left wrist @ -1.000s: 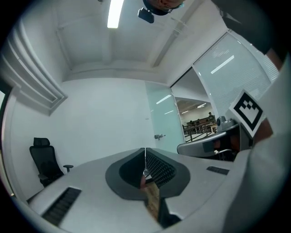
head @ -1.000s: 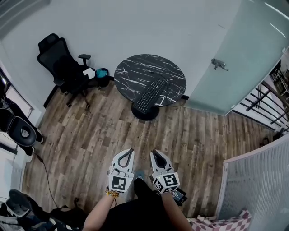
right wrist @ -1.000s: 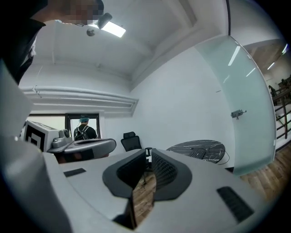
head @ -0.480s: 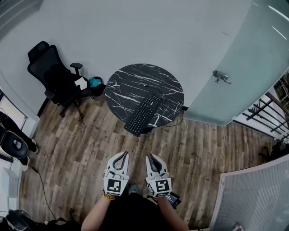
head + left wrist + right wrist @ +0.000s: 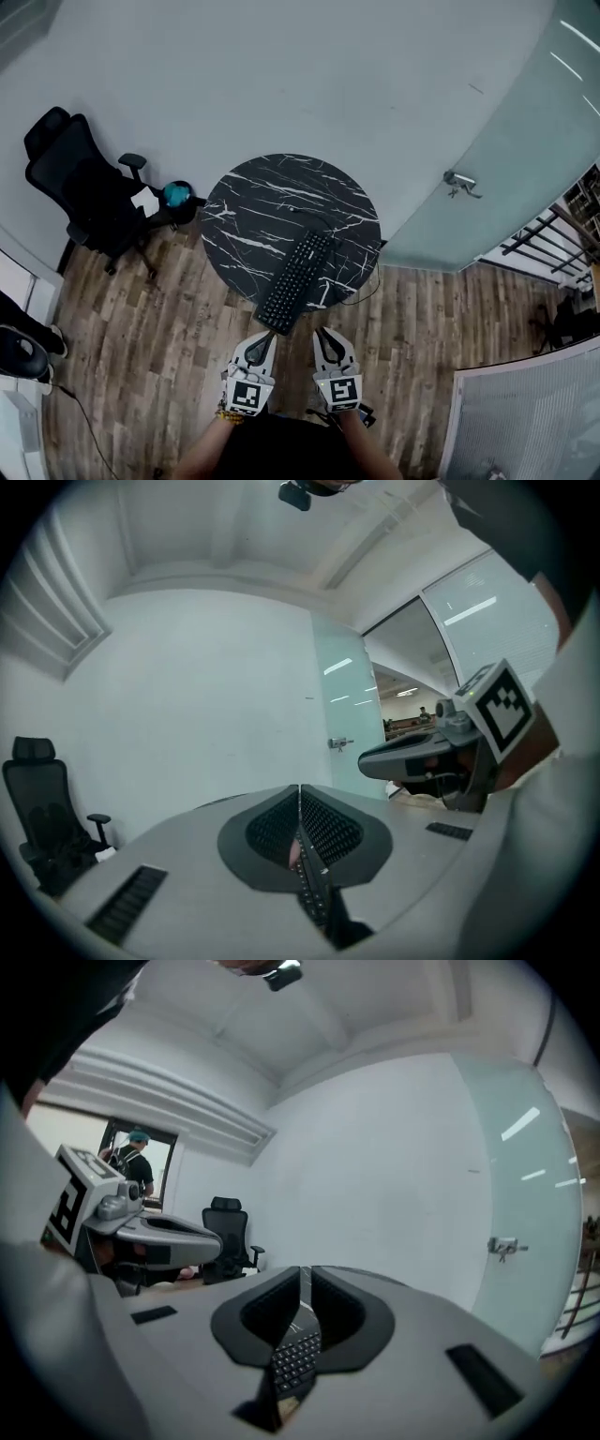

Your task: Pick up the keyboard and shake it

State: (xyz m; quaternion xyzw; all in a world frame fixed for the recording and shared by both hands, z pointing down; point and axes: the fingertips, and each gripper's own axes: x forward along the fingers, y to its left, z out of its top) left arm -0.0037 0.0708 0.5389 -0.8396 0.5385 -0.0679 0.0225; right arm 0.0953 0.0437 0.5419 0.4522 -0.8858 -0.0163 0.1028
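Keyboard (image 5: 296, 281) lies diagonally on the round black marble table (image 5: 262, 202), its near end at the table's 6 o'clock edge. An office chair (image 5: 80, 192) stands at the table's 9 o'clock. The left gripper (image 5: 263, 339) sits at the keyboard's 7 o'clock, jaws closed on nothing. The right gripper (image 5: 323, 333) sits at 5 o'clock, jaws likewise together and empty. A glass door (image 5: 497, 187) stands at 3 o'clock.

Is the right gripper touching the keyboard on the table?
Apart. In the head view, a strip of wooden floor shows between the shut right gripper and the near end of the keyboard.
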